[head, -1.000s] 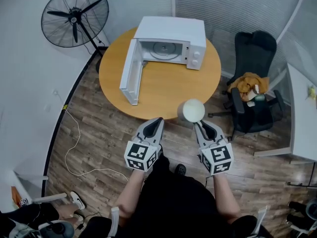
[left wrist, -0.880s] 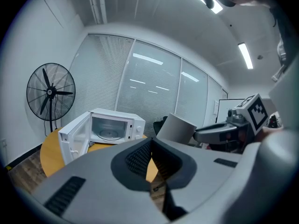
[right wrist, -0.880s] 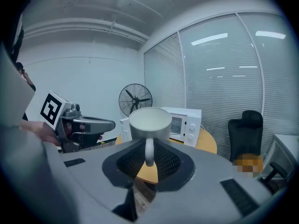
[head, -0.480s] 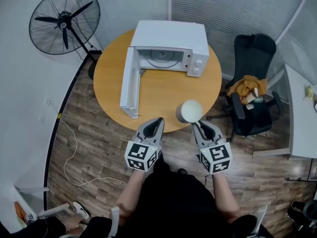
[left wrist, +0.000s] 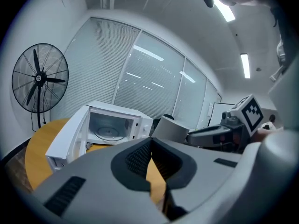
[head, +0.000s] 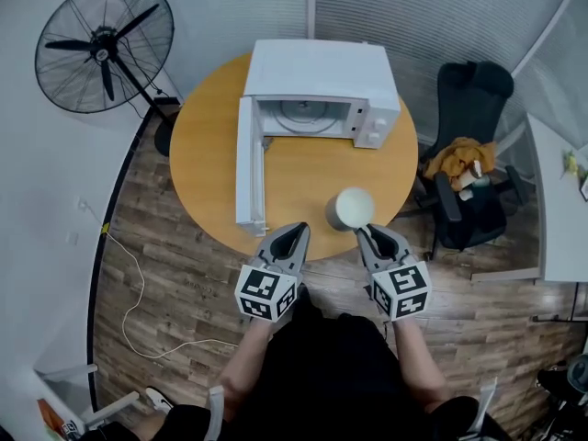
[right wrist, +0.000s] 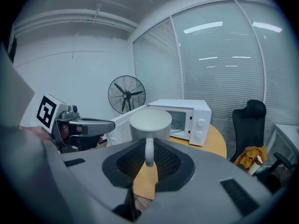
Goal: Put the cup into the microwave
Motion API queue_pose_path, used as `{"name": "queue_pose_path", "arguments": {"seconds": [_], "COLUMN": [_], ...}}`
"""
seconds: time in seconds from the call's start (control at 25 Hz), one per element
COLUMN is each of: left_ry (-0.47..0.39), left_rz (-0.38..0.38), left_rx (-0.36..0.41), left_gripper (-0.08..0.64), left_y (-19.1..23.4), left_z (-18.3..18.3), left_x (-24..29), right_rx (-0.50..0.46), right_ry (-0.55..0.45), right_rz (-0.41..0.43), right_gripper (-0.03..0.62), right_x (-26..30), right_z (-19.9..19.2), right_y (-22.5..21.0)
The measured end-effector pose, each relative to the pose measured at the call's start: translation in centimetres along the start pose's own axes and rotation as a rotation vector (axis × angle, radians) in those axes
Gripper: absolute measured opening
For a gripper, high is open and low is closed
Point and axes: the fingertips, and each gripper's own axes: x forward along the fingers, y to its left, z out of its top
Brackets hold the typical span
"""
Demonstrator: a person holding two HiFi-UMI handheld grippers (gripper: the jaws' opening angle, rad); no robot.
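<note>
Head view: white cup [head: 353,208] was held upright, mouth up, against the near part of the round wooden table [head: 303,177], not set down anywhere. Right gripper [head: 364,234] had it by the handle [right wrist: 149,153]. Right gripper view showed both pads pinched on that handle from either side, with the cup body standing out beyond the tips. Likely reason for the hold: a handle grip keeps the cup level and lets the body go into the cavity first. Left gripper [head: 298,231] sat just beside, its jaws pressed together at the tips with nothing between them. Judged idle, no part in the carry.

Microwave [head: 317,72] sat at the far side of the table. Its door [head: 248,168] was swung fully out toward the person on the left, so the cavity and glass turntable [head: 301,115] stood exposed. With the door open, only the carry-in looked left to do.

Room for moving: bare tabletop lay between cup and cavity mouth, with nothing standing on it. Door edge bounded the path on the left, the control-panel side on the right. Cavity opening looked low, so the cup would need to enter level, under the top lip. Pedestal fan [head: 103,42] and office chair [head: 470,145] stood well apart from that path, no hindrance.
</note>
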Motion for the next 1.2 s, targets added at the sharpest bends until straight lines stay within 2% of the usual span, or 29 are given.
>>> {"name": "queue_pose_path", "arguments": {"seconds": [0.56,1.0,1.2], "left_ry": [0.058,0.063,0.060], "left_rz": [-0.081,-0.054,-0.011], "left_rx": [-0.033,-0.019,-0.016], "left_gripper": [-0.005,-0.005,-0.005], "left_y": [1.2,2.3,3.3], "left_z": [-1.6,-0.3,0.9], "left_x": [0.6,4.0,6.4], "right_rx": [0.008,-0.017,-0.038], "right_ry": [0.045,0.046,0.041], "right_rz": [-0.031,0.014,0.074], "right_gripper": [0.060,0.060,0.060], "right_x": [2.4,6.1,9.2], "right_z": [-0.7,0.6,2.2], "right_y": [1.6,-1.5,-3.1]}}
